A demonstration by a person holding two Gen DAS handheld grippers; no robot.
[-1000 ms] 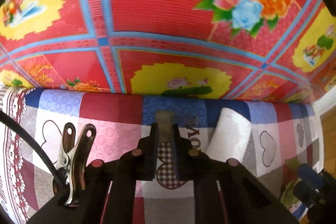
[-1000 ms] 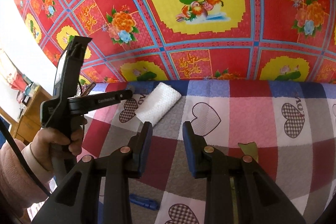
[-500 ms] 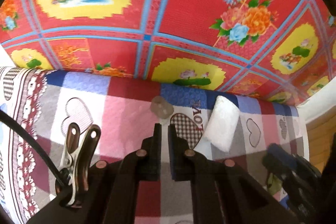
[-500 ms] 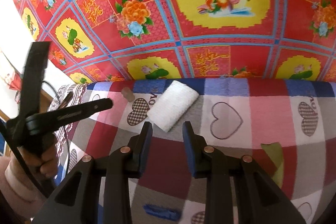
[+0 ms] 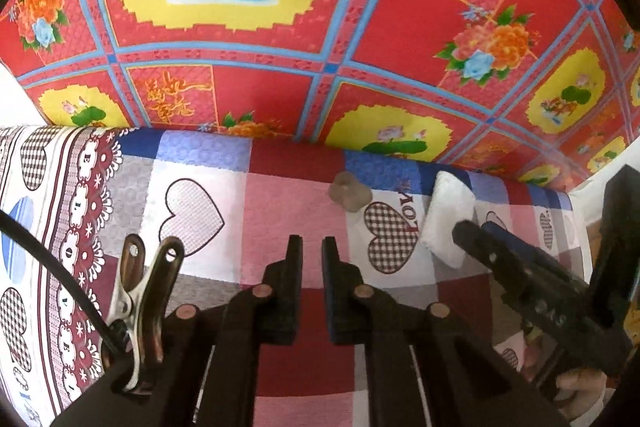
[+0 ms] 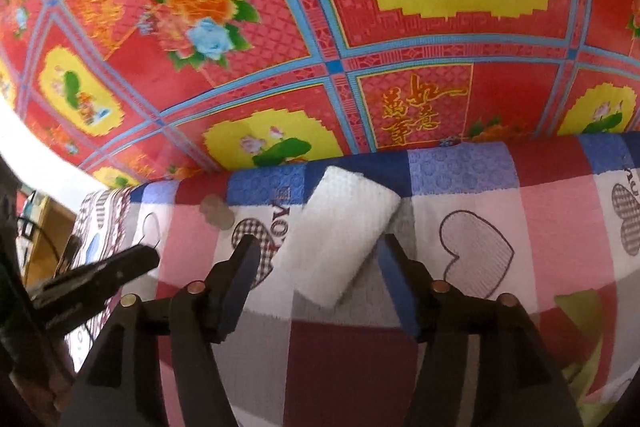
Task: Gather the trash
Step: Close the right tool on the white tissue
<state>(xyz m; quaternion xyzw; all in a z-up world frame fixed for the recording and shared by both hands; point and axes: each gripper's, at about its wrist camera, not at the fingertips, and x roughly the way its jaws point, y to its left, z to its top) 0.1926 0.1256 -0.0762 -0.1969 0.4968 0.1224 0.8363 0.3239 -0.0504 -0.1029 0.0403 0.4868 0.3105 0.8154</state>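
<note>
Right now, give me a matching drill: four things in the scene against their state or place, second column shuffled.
Things:
1. left gripper
2. right gripper
3. folded white tissue
4. small grey scrap

States:
A. jaws opening, straddling something
B. lying on the checked cloth beside the "LOVE" heart
C. shut, nothing held
D. between two blue pads, not squeezed

Pairs: 1-C, 2-A, 3-D, 4-B

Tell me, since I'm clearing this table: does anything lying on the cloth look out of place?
Yes. A folded white paper towel lies askew near the checked tablecloth's far edge, between the opening right gripper's fingers. Left of it sits a small greyish scrap.
</note>
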